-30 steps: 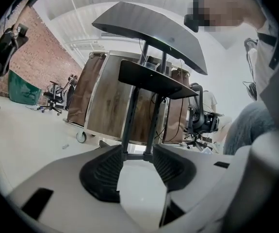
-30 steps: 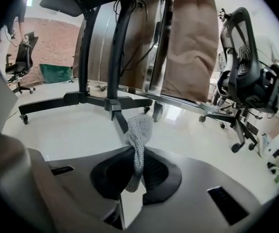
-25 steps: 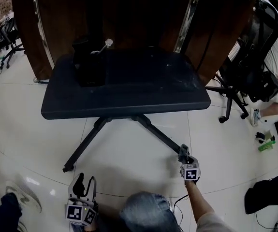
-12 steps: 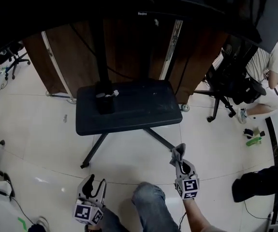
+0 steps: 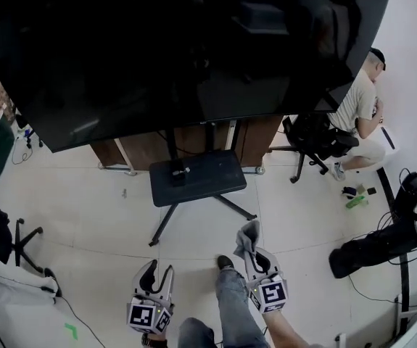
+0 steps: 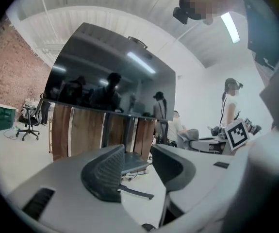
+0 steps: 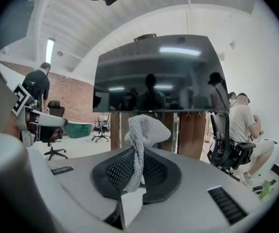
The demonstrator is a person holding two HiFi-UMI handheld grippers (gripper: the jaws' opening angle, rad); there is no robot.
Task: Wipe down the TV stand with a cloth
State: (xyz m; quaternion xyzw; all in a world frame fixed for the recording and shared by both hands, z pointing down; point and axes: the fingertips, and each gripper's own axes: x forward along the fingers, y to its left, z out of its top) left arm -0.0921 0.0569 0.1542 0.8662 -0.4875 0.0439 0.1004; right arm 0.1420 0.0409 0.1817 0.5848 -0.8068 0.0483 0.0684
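Observation:
The TV stand's dark shelf point(image 5: 197, 178) sits on splayed black legs under a big black TV screen point(image 5: 179, 49). Both grippers are held well short of it, near the person's legs. My right gripper point(image 5: 250, 249) is shut on a grey mesh cloth point(image 5: 247, 233), which bunches up above the jaws in the right gripper view, cloth point(image 7: 144, 130). My left gripper point(image 5: 156, 278) stands open with nothing between its fingers. In the left gripper view the shelf point(image 6: 132, 162) shows through the gap of the left gripper point(image 6: 138, 152).
Wooden panels point(image 5: 193, 140) stand behind the stand. At the right are a black office chair point(image 5: 313, 140), a seated person point(image 5: 360, 100), a green bottle point(image 5: 357, 201) and a black bag point(image 5: 371, 249) on the floor. A chair base point(image 5: 23, 241) lies at the left.
The head view has pulled up and back, so the stand looks smaller and farther and the TV screen has come into view. Both grippers have risen; the right one still holds the cloth.

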